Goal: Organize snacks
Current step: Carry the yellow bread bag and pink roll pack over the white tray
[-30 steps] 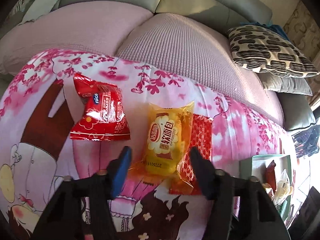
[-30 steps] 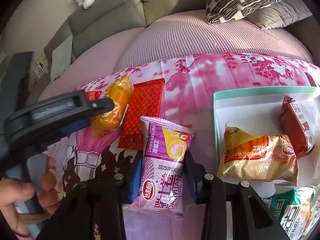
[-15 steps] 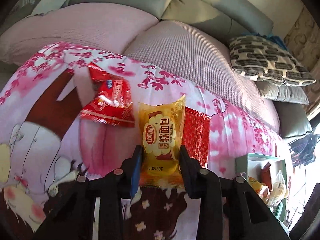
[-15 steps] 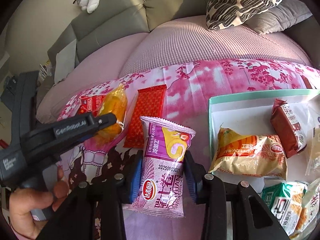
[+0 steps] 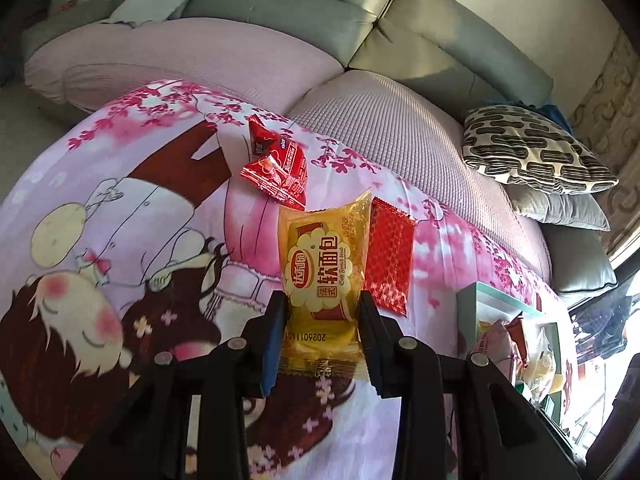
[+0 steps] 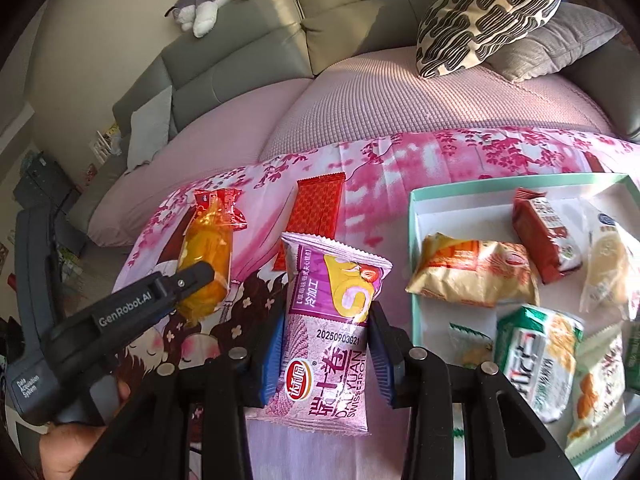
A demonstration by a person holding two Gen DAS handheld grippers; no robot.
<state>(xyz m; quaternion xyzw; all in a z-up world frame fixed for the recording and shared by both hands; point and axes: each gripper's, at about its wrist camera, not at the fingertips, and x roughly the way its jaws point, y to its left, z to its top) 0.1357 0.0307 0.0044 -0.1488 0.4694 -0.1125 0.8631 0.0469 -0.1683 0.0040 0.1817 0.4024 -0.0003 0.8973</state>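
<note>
Two sets of tongs worked above a pink cartoon-print cloth spread over a surface in front of a grey sofa with pink seat covers. On the sofa lay a black-and-cream patterned cushion, and a grey and white plush toy sat on its backrest. At the right end of the cloth stood a white tray with a mint-green rim, holding several packets, among them an orange-and-cream bag, a dark red packet and a green-and-white one.

The right tongs were clamped on a purple Swiss-roll packet, held just left of the tray's rim. The left tongs had just been closing and now gripped a yellow soft-bread packet by its lower half, its top pointing away from the camera; in the right wrist view a hand held that tool at lower left.

On the cloth beyond lay a flat red patterned packet, beside the yellow one, and a puffed red packet farther back.
</note>
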